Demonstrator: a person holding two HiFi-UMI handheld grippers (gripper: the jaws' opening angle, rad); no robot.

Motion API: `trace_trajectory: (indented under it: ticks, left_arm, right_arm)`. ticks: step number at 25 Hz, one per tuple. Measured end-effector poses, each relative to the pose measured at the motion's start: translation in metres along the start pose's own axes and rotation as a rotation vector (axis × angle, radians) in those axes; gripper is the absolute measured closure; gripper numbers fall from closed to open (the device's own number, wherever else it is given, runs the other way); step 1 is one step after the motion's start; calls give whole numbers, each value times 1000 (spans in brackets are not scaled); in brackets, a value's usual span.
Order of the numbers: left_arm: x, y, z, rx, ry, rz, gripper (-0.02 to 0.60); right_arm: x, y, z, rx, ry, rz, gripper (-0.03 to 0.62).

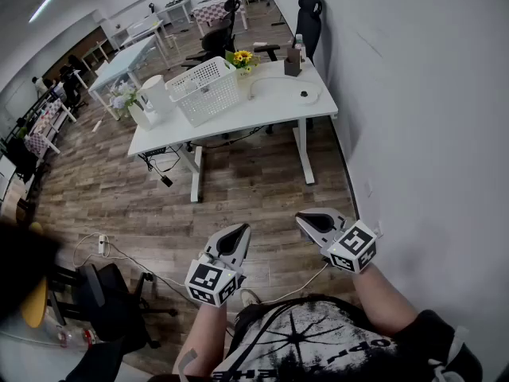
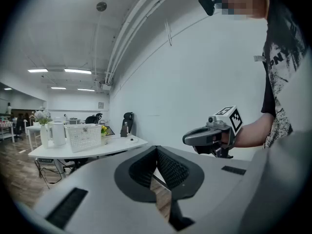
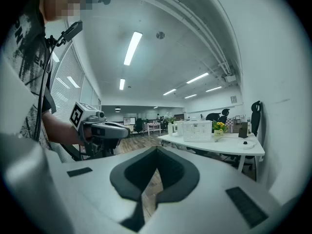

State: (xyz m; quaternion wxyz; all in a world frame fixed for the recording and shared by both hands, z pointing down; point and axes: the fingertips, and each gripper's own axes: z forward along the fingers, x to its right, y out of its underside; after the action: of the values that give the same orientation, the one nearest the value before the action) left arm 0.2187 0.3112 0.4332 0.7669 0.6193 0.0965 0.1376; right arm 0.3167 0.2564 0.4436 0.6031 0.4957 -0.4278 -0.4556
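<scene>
Table (image 1: 270,102) far, centre, well apart from both grippers | basket (image 1: 205,88) on its left part, untouched | left gripper (image 1: 238,233), right gripper (image 1: 306,220) near, over floor; both pairs of fingers pressed together, empty | progress: judged not begun, nothing handled yet

White desk (image 1: 274,108) on wood floor (image 1: 246,189): mesh basket (image 1: 205,88), white jug (image 1: 156,95), sunflowers (image 1: 241,57).

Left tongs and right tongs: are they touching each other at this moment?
Apart. The head view shows the left tongs and the right tongs side by side, with bare wooden floor visible between them.
</scene>
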Motion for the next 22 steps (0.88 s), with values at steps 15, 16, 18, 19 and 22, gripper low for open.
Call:
trace_trajectory:
  ticks: [15, 16, 18, 19, 22]
  left_arm:
    - [9, 9, -4, -33, -5, 25, 572]
    - [10, 10, -3, -33, -7, 23, 572]
    - [12, 13, -2, -34, -9, 21, 572]
    - [13, 13, -2, -36, -8, 20, 571]
    - [15, 11, -2, -38, -8, 17, 572]
  right_arm:
    - [-12, 5, -2, 12, -48, 34, 574]
    - [-14, 7, -1, 7, -53, 25, 574]
    - [-16, 10, -1, -4, -61, -2, 574]
    - [-16, 10, -1, -7, -64, -14, 572]
    - [-19, 7, -1, -11, -70, -29, 573]
